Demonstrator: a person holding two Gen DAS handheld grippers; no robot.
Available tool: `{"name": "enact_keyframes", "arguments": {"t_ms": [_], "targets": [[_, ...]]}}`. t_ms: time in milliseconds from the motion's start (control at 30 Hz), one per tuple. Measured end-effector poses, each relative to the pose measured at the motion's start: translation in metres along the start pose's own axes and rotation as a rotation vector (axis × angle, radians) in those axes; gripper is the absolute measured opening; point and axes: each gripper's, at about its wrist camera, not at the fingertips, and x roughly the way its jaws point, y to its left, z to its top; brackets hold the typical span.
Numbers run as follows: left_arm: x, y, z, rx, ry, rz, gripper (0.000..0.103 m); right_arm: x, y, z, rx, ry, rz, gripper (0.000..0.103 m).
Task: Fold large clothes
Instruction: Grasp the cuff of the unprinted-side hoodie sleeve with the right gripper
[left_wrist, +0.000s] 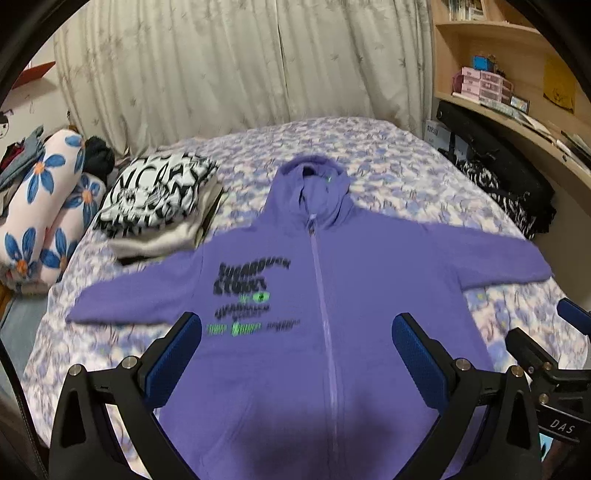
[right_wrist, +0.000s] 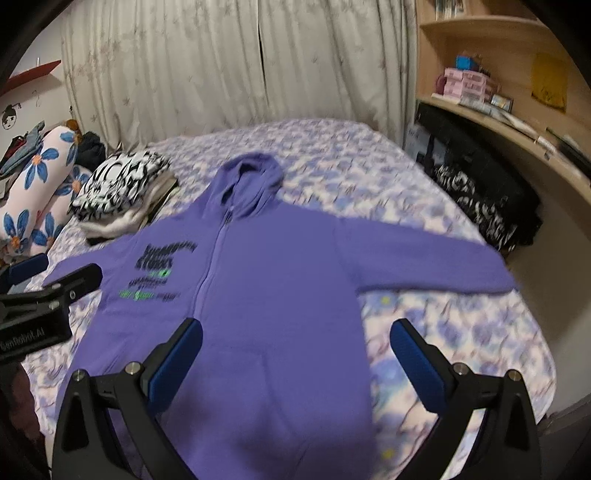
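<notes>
Hoodie (left_wrist: 369, 295) is laid flat face-up in the middle of the bed (left_wrist: 406, 155), zipped, both sleeves spread toward the side edges. Left gripper (left_wrist: 297, 350) and right gripper (right_wrist: 297, 354) both hover over the hem end, jaws wide apart, holding nothing. I'd start with a sleeve: pinch the cuff and the shoulder, then fold straight across the chest so nothing bunches.
</notes>
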Motion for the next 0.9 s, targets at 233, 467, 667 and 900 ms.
{"name": "enact_keyframes", "arguments": {"t_ms": [233, 467, 667, 900], "targets": [[0.027, -0.018, 0.050, 0.007, -0.065, -0.034, 0.102, 0.019, -0.033, 0.030, 0.006, -0.058, -0.076, 0.102], [0.076, -0.059, 0.083, 0.078, -0.087, -0.003, 0.102, 0.056, -0.071, 0.048, 0.036, -0.081, -0.183, 0.102], [0.129, -0.104, 0.090, 0.149, -0.075, -0.008, 0.102, 0.114, -0.147, 0.053, 0.239, -0.003, -0.173, 0.102], [0.186, -0.158, 0.086, 0.176, -0.034, -0.083, 0.102, 0.180, -0.233, 0.016, 0.453, 0.133, -0.216, 0.097]]}}
